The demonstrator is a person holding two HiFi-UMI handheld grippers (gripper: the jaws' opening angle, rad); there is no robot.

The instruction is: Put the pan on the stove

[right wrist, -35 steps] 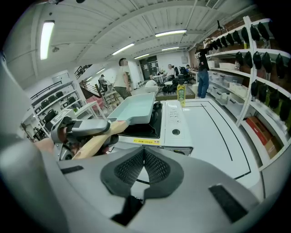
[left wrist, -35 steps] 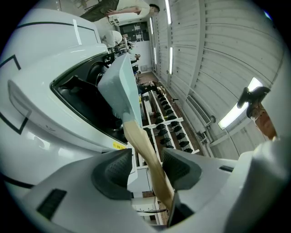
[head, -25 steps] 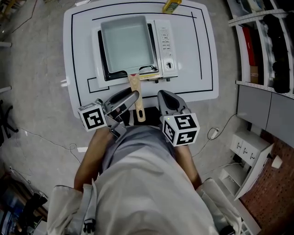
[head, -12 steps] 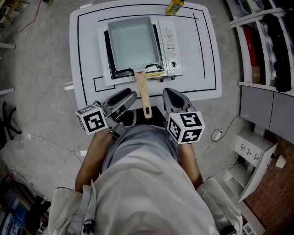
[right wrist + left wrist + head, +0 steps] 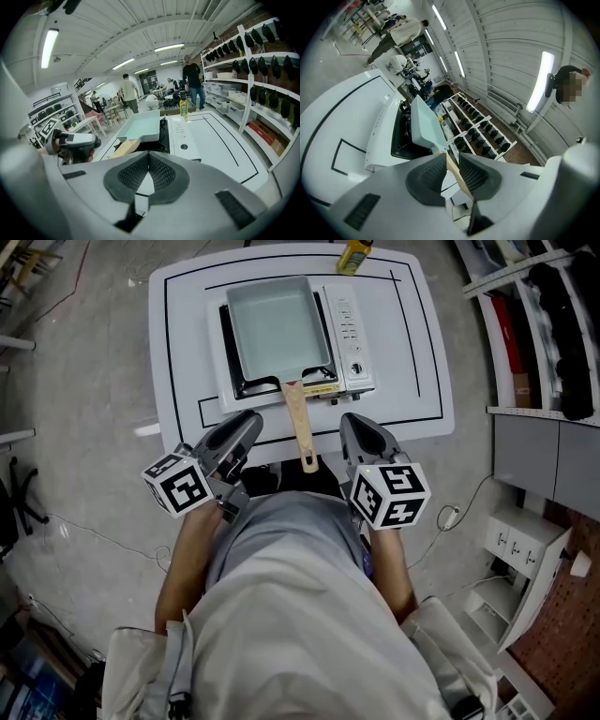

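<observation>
Left gripper (image 5: 246, 420) (image 5: 451, 161): jaws closing, only a narrow gap left between the ribbed dark pads (image 5: 426, 176), and they press on nothing. In the left gripper view we see a tan strip of the light wooden handle (image 5: 457, 177) through that gap. The head view puts the handle (image 5: 300, 427) just to this gripper's right, apart from it and not between the pads. Right gripper (image 5: 354, 423) (image 5: 148, 157): pads closed together at the tips, holding nothing, sitting just right of the handle and not touching it. Each gripper carries its white marker cube (image 5: 178, 486) on the near side, close to our body. The handle runs between the two grippers, and its free end reaches about to the near table edge. The pale blue-green rectangular pan (image 5: 277, 324) (image 5: 140, 127) sits flat on the black burner well of the white countertop stove (image 5: 349, 324), so the pan is on the stove. The stove's control panel is on the right. The stove stands on a white table with black line markings (image 5: 412, 352). A small yellow bottle (image 5: 354, 254) (image 5: 183, 108) stands at the far table edge, well apart from the pan. To the right is white shelving with dark items (image 5: 553, 324). The right gripper view shows people standing in the background (image 5: 192, 79).
</observation>
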